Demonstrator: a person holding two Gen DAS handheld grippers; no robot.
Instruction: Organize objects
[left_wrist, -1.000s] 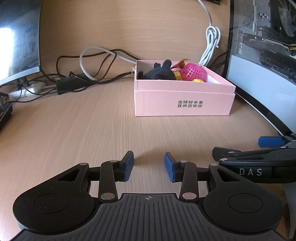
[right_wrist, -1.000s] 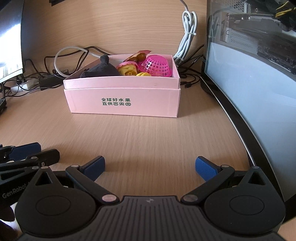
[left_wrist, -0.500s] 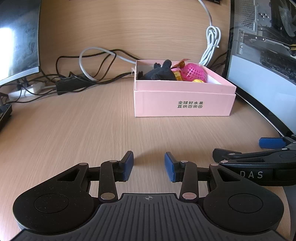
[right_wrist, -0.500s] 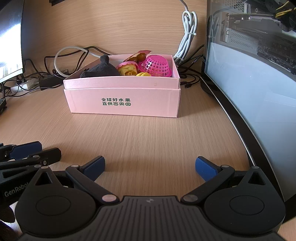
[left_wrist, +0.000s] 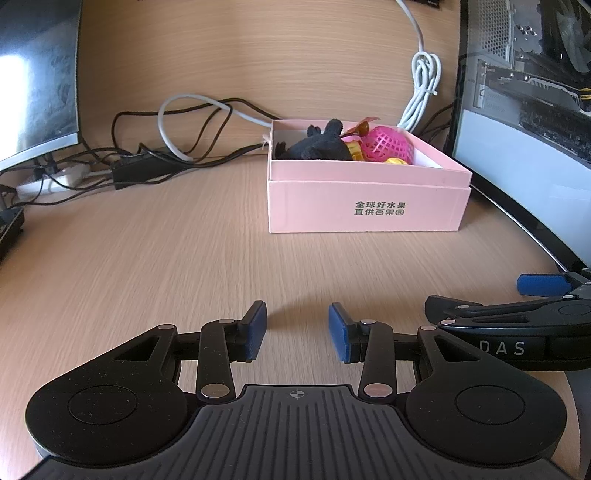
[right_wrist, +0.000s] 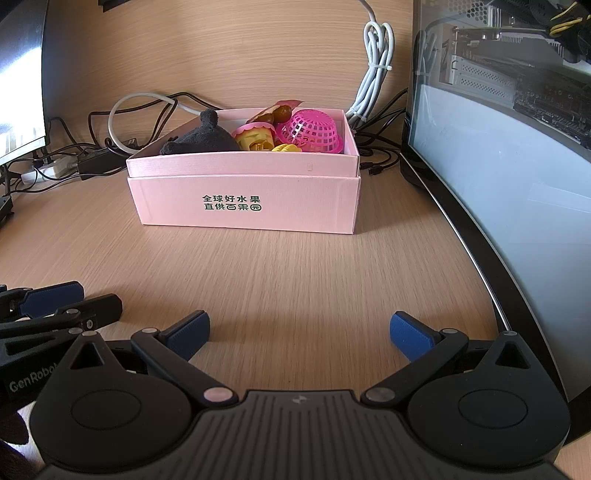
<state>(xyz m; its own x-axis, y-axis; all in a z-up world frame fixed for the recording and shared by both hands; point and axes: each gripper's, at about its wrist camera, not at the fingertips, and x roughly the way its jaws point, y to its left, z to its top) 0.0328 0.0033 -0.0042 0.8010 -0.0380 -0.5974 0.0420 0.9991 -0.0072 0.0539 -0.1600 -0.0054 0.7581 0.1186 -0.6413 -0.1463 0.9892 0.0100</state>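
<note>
A pink cardboard box (left_wrist: 365, 206) (right_wrist: 243, 199) stands on the wooden desk, well ahead of both grippers. Inside lie a black plush toy (left_wrist: 321, 146) (right_wrist: 201, 138), a pink mesh basket (left_wrist: 386, 146) (right_wrist: 312, 129), a pink-rimmed yellow toy cake (right_wrist: 255, 134) and a brown wrapped piece (right_wrist: 275, 112). My left gripper (left_wrist: 297, 330) is partly open and empty, low over the desk. My right gripper (right_wrist: 299, 332) is wide open and empty. Each gripper shows at the edge of the other's view, the right one (left_wrist: 524, 295) and the left one (right_wrist: 55, 299).
A computer case with a glass side (right_wrist: 498, 147) stands along the right. A monitor (left_wrist: 33, 74) stands at the far left. Black and white cables (left_wrist: 166, 147) and a power strip (left_wrist: 48, 181) lie along the back wall. A coiled white cable (right_wrist: 373, 74) hangs behind the box.
</note>
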